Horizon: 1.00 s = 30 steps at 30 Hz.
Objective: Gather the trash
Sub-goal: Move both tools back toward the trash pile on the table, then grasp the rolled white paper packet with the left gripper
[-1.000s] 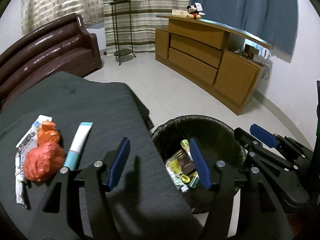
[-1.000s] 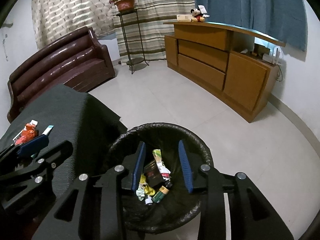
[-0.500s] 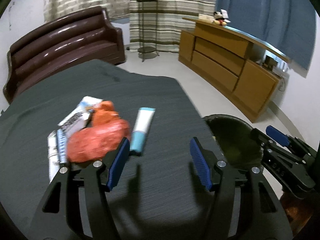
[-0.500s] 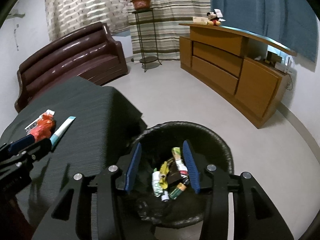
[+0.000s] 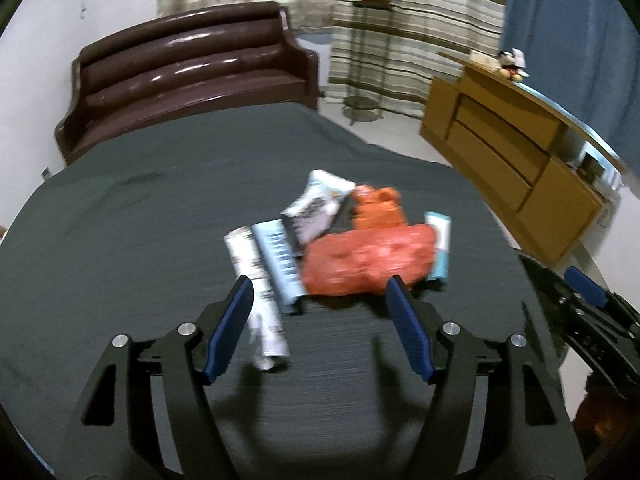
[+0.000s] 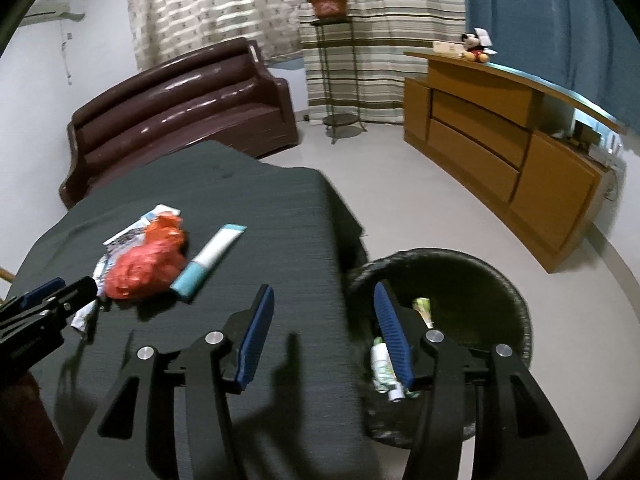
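Note:
A pile of trash lies on the dark cloth table: a crumpled orange bag, a light blue tube, and white and blue wrappers. My left gripper is open and empty, just short of the pile. My right gripper is open and empty, over the table's right edge beside the black bin, which holds several wrappers.
A brown sofa stands behind the table. A wooden sideboard runs along the right wall. A plant stand is at the back by the striped curtains. Pale floor lies between bin and sideboard.
Both grippers have swung left, away from the bin. The left one now faces the trash pile head on; the right one has opened wider and now sits over the table edge.

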Tool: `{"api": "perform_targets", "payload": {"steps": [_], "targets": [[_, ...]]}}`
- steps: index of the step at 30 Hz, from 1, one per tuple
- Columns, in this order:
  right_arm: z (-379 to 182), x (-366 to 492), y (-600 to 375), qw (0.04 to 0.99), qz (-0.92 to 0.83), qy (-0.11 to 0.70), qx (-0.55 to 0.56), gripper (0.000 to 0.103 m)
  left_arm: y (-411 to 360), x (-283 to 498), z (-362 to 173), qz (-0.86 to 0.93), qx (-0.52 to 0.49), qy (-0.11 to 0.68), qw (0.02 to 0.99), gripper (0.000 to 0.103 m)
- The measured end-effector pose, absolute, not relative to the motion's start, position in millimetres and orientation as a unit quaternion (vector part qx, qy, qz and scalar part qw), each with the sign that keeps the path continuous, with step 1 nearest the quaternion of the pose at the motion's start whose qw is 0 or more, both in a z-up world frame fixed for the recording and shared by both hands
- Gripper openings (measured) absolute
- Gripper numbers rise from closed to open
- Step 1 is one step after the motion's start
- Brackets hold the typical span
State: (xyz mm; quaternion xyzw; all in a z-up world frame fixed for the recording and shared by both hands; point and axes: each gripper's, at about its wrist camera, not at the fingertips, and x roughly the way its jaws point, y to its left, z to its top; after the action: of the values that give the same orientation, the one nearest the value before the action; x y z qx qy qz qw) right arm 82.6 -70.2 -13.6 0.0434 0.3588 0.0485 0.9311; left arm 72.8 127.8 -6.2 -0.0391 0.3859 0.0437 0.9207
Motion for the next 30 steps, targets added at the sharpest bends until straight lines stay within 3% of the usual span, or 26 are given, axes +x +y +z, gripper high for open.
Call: {"api": "perform_targets", "payload": {"steps": [17,22,30], "targets": [[-15,82,-28,0.926,0.08,0.367,0.025,0.052,167,71,-34,0.076,-0.059,0.432,0.897,0.066],[-17,83,-28,0.925,0.082,0.37,0.027,0.052,170,75,-36,0.076,-0.063,0.438,0.894,0.058],[-18,84,-27,0.924,0.083,0.372,0.029,0.052,179,82,-35,0.076,-0.064,0.437,0.894,0.056]]}}
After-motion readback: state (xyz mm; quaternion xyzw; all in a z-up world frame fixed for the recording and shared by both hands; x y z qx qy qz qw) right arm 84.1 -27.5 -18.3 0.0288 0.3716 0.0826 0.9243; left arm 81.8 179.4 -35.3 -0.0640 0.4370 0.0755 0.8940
